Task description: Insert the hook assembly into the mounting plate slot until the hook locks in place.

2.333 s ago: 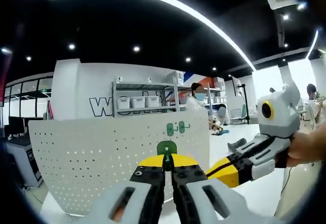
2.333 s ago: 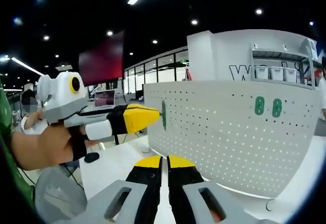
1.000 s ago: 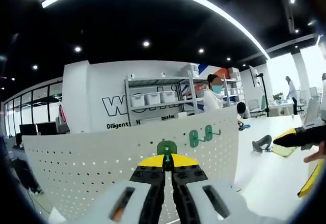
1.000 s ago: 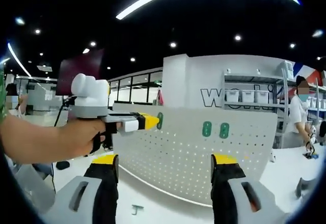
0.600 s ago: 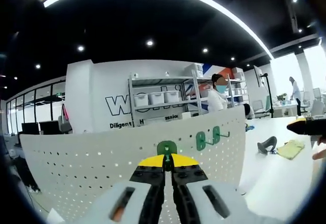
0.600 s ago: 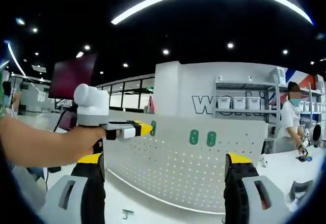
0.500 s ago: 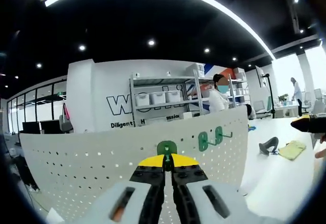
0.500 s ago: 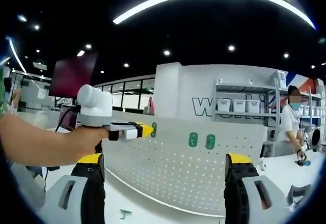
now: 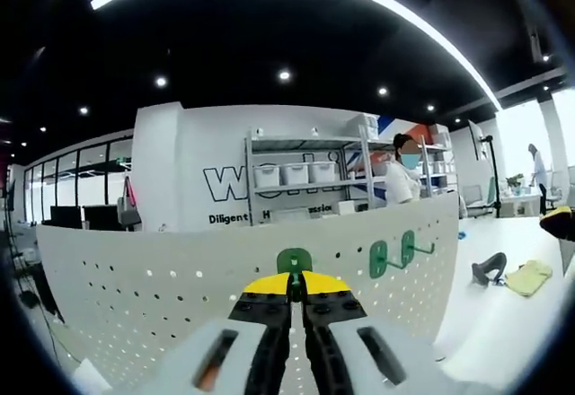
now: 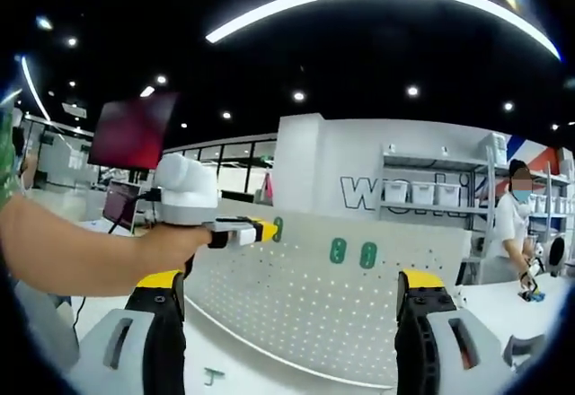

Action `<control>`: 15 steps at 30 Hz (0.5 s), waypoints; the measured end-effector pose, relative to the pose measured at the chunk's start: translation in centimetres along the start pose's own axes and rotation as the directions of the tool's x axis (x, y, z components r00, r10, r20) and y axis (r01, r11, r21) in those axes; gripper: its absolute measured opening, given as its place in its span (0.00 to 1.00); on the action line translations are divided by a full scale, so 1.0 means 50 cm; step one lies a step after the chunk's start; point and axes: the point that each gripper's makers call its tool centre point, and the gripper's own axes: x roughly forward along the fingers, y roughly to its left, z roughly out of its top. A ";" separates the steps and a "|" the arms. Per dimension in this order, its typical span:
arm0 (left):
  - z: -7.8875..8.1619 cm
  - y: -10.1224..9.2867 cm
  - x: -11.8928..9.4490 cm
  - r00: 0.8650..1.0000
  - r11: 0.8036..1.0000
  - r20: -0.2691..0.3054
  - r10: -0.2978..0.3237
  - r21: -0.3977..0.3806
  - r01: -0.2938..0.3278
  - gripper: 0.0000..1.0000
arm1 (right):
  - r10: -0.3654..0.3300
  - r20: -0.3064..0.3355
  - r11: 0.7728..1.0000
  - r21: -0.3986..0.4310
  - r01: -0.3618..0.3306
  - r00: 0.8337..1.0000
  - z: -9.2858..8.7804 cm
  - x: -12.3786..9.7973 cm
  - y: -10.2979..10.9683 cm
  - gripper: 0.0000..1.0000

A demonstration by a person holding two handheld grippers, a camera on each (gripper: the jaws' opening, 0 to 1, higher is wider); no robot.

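Left gripper (image 9: 290,298), jaws clamped on a green hook (image 9: 293,261), nears the pegboard (image 9: 153,278); right gripper (image 10: 294,301) gapes empty. Misaligned, the hook could miss its slot.

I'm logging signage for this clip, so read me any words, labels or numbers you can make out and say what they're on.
"Wo", large dark letters, the rest hidden by the shelf rack: on the white wall behind the pegboard.
"Diligent", small line below it; the following words are partly hidden and blurred.
"wo", the same wall lettering in the right gripper view.
No numbers readable.

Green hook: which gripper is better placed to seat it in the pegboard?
Left. The left gripper is shut on the green hook, right at the pegboard. The right gripper is open, empty and farther back.
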 end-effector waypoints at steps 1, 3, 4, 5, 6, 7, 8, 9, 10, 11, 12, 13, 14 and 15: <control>0.001 -0.001 0.002 1.000 1.000 0.004 0.004 -0.004 -0.004 0.03 | 0.001 0.000 1.000 0.000 -0.001 1.000 0.000 0.000 -0.001 1.00; 0.002 -0.001 0.006 1.000 1.000 0.005 0.014 -0.007 -0.014 0.03 | 0.001 0.001 1.000 -0.005 -0.001 1.000 0.001 0.000 -0.002 1.00; 0.003 0.000 0.008 1.000 1.000 0.006 0.018 -0.011 -0.018 0.03 | 0.001 -0.001 1.000 -0.007 -0.001 1.000 0.000 -0.001 -0.003 1.00; 0.002 0.002 0.009 1.000 0.999 0.005 0.028 -0.019 -0.028 0.03 | 0.001 -0.002 1.000 -0.008 -0.001 1.000 0.000 -0.001 -0.003 1.00; 0.001 0.005 0.011 0.999 0.999 0.003 0.037 -0.022 -0.037 0.03 | 0.000 -0.004 1.000 -0.009 0.000 1.000 -0.001 -0.001 -0.005 1.00; -0.002 0.005 0.013 0.999 0.999 -0.001 0.043 -0.031 -0.043 0.03 | 0.000 -0.004 1.000 -0.007 0.000 1.000 -0.002 -0.001 -0.006 1.00; -0.003 0.006 0.013 0.999 0.998 -0.005 0.049 -0.035 -0.050 0.03 | 0.000 -0.004 1.000 -0.006 0.000 1.000 -0.002 -0.002 -0.007 1.00; -0.006 0.007 0.017 0.999 0.998 -0.008 0.052 -0.035 -0.052 0.03 | 0.000 -0.006 1.000 -0.007 0.000 1.000 -0.003 -0.002 -0.008 1.00; -0.007 0.007 0.018 0.999 0.998 -0.010 0.053 -0.040 -0.053 0.03 | 0.001 -0.008 1.000 -0.009 -0.001 1.000 -0.004 -0.002 -0.008 1.00; -0.007 0.007 0.018 0.998 0.998 -0.009 0.056 -0.040 -0.057 0.03 | 0.002 -0.011 1.000 -0.010 -0.002 1.000 -0.006 -0.002 -0.009 1.00; -0.007 0.007 0.018 0.998 0.998 -0.009 0.058 -0.039 -0.058 0.03 | 0.003 -0.012 1.000 -0.010 -0.003 1.000 -0.006 -0.001 -0.009 1.00; -0.007 0.007 0.020 0.998 0.997 -0.007 0.061 -0.037 -0.061 0.03 | 0.003 -0.014 1.000 -0.011 -0.003 1.000 -0.008 -0.001 -0.010 1.00; -0.008 0.008 0.021 0.998 0.997 -0.009 0.067 -0.034 -0.068 0.03 | 0.004 -0.014 1.000 -0.011 -0.004 1.000 -0.008 -0.002 -0.010 1.00; -0.008 0.010 0.021 0.997 0.997 -0.010 0.073 -0.033 -0.073 0.03 | 0.005 -0.015 1.000 -0.010 -0.005 1.000 -0.008 -0.002 -0.010 1.00</control>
